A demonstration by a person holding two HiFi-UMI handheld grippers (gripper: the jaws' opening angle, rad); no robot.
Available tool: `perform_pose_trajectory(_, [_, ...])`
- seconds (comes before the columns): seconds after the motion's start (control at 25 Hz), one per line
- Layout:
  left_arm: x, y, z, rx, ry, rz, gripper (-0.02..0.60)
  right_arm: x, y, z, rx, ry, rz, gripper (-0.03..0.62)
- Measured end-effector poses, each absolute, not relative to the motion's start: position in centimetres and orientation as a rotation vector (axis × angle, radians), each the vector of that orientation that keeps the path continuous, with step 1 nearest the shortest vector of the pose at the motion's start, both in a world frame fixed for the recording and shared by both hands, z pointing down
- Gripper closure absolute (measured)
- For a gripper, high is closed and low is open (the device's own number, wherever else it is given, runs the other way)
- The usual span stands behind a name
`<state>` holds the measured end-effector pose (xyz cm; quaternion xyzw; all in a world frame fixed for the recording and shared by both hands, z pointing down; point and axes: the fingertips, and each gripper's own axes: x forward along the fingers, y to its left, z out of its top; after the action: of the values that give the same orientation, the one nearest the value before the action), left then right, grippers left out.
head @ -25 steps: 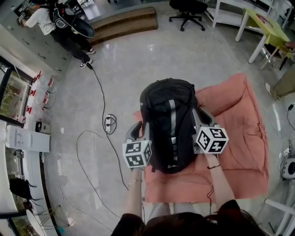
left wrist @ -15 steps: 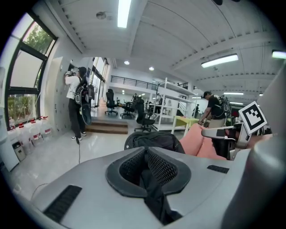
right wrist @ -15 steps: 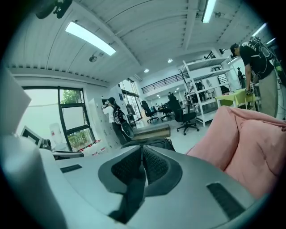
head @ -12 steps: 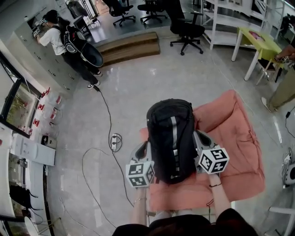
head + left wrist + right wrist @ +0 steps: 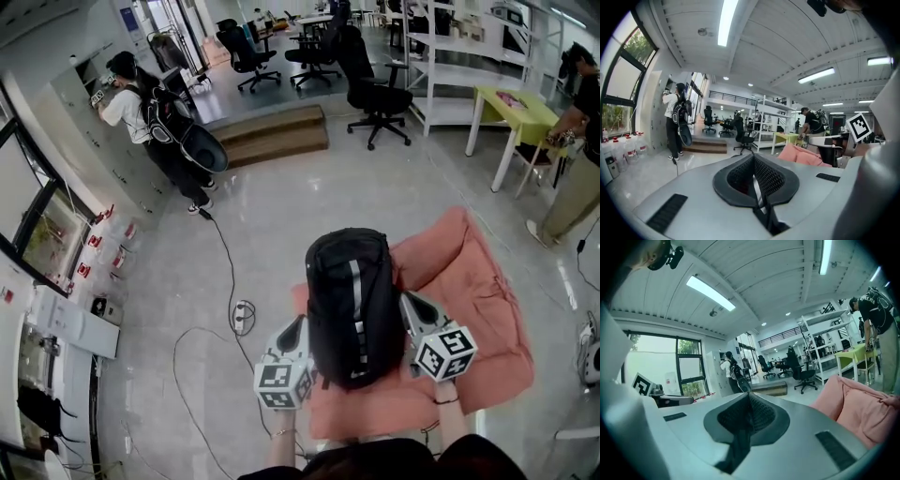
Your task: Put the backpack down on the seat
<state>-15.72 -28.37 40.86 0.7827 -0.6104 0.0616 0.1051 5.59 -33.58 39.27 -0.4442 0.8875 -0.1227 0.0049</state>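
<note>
This is a large open office. Black office chairs [image 5: 375,84] on wheels stand behind and to the right of a low wooden step [image 5: 272,131]. Further right of the step are white metal shelves [image 5: 469,56] and a green table [image 5: 516,103]. Left of the step, a person [image 5: 131,108] faces grey cabinets [image 5: 89,127]. Long tube lights [image 5: 724,21] run along the high ceiling. In front of the step, cables [image 5: 211,244] cross the polished floor [image 5: 309,197].

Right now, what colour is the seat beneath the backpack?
The seat is salmon pink; the head view shows it best.
</note>
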Motion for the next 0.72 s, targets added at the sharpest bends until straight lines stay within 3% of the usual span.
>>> perform_pose_trajectory(0.72, [-19.2,-21.3,35.8,2.333,-1.930,0.056,0.566,8.1,-27.3,34.3,-1.447,2.688,-0.220,0.580])
